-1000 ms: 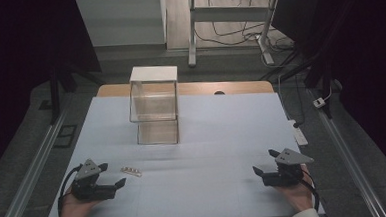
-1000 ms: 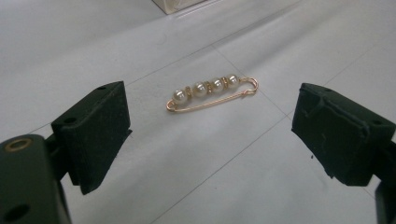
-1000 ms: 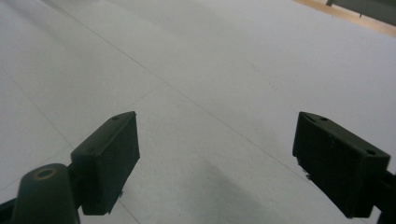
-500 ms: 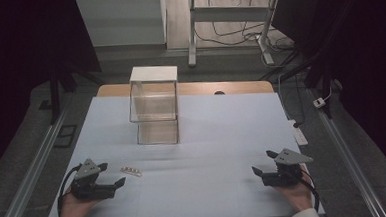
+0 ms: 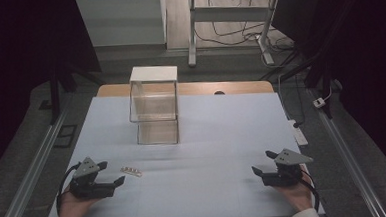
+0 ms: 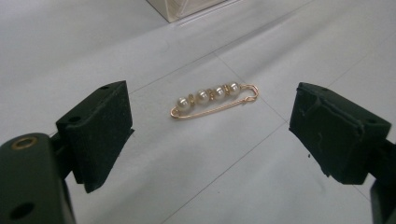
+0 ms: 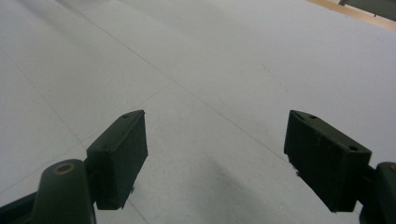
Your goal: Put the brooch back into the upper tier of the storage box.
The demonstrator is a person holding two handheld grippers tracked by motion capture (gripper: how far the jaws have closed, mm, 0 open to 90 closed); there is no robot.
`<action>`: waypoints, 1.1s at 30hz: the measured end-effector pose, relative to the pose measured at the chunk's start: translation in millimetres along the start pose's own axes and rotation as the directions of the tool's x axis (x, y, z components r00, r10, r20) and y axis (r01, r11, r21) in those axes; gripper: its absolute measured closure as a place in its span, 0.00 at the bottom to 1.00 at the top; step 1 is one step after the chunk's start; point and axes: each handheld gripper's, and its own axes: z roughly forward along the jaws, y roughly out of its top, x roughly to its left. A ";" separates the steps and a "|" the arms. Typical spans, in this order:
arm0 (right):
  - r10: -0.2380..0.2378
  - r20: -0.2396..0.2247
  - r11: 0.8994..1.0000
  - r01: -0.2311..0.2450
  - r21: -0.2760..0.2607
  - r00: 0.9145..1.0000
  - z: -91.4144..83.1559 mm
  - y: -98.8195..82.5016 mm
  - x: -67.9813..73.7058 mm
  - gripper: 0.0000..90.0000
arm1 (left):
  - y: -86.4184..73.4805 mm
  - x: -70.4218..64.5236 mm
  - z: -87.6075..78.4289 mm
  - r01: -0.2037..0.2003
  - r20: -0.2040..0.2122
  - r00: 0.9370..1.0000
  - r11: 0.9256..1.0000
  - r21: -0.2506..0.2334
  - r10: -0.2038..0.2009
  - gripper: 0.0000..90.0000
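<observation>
surface: pale table [image 5: 207,138], clear box stack [image 5: 155,104] far centre.
pin: pearl pin [image 6: 214,98] near left, just ahead of left gripper [image 5: 106,177].
left gripper: jaws wide, empty.
right gripper [image 5: 264,162]: wide, empty, has edged left.
change: pin unmoved; grasp not begun.

We count two grippers, one left gripper [image 5: 110,175] near the tabletop's [image 5: 222,137] front left corner and one right gripper [image 5: 263,164] near its front right corner. One pearl pin [image 6: 214,99] carrying four pearls, by the front left corner. Two clear boxes [image 5: 154,106], stacked, toward the back edge. One white tabletop.
</observation>
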 end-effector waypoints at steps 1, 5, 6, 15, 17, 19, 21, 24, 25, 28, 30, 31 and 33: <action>-0.001 0.000 1.000 0.001 0.002 1.000 0.1 -0.1 0.1 0.23 | 0.7 0.3 -0.3 -0.001 0.001 1.000 1.000 0.001 0.001 0.14; -0.003 -0.003 1.000 0.003 0.002 1.000 0.5 -0.2 0.3 0.23 | 5.8 2.2 -4.0 -0.021 0.013 1.000 1.000 0.022 0.021 0.15; -0.003 -0.001 1.000 0.003 0.004 1.000 0.4 -0.2 0.5 0.23 | 7.9 3.1 -6.1 -0.030 0.017 0.999 0.999 0.027 0.030 0.16; 0.001 -0.008 1.000 -0.001 0.006 1.000 0.9 -0.3 0.8 0.23 | 29.5 5.1 -11.4 -0.108 0.042 0.994 0.992 0.059 0.105 0.19; 0.003 -0.012 1.000 -0.003 0.005 1.000 1.3 -0.4 0.9 0.23 | 31.4 5.9 -11.3 -0.114 0.048 0.993 0.991 0.064 0.111 0.19; 0.000 -0.013 1.000 0.000 0.010 1.000 1.4 -0.4 0.9 0.23 | 37.0 8.3 -10.4 -0.129 0.060 0.990 0.988 0.088 0.124 0.19; 0.001 -0.010 1.000 -0.001 0.012 1.000 1.3 -0.4 1.2 0.23 | 40.7 8.9 -8.8 -0.144 0.063 0.988 0.984 0.101 0.138 0.19; 0.011 -0.025 1.000 -0.011 -0.001 1.000 1.0 -0.1 0.9 0.24 | 44.1 8.8 -3.9 -0.171 0.074 0.984 0.976 0.131 0.163 0.19; 0.013 -0.025 1.000 -0.013 -0.002 1.000 1.2 -0.1 0.8 0.24 | 44.8 9.0 -2.8 -0.176 0.075 0.983 0.975 0.137 0.167 0.20; 0.016 -0.029 1.000 -0.016 0.001 0.999 1.9 -0.4 0.7 0.24 | 46.5 9.2 -0.8 -0.185 0.077 0.981 0.972 0.145 0.176 0.21; 0.014 -0.036 1.000 -0.014 -0.003 0.999 2.3 -0.7 1.6 0.24 | 49.3 8.9 -0.3 -0.198 0.087 0.979 0.969 0.145 0.187 0.23; 0.015 -0.034 1.000 -0.015 -0.002 0.999 2.2 -0.6 2.2 0.24 | 52.9 8.0 0.1 -0.209 0.094 0.976 0.967 0.146 0.196 0.23; 0.015 -0.035 1.000 -0.015 -0.003 0.999 2.2 -0.6 2.4 0.24 | 54.8 7.8 0.6 -0.215 0.092 0.975 0.965 0.152 0.203 0.23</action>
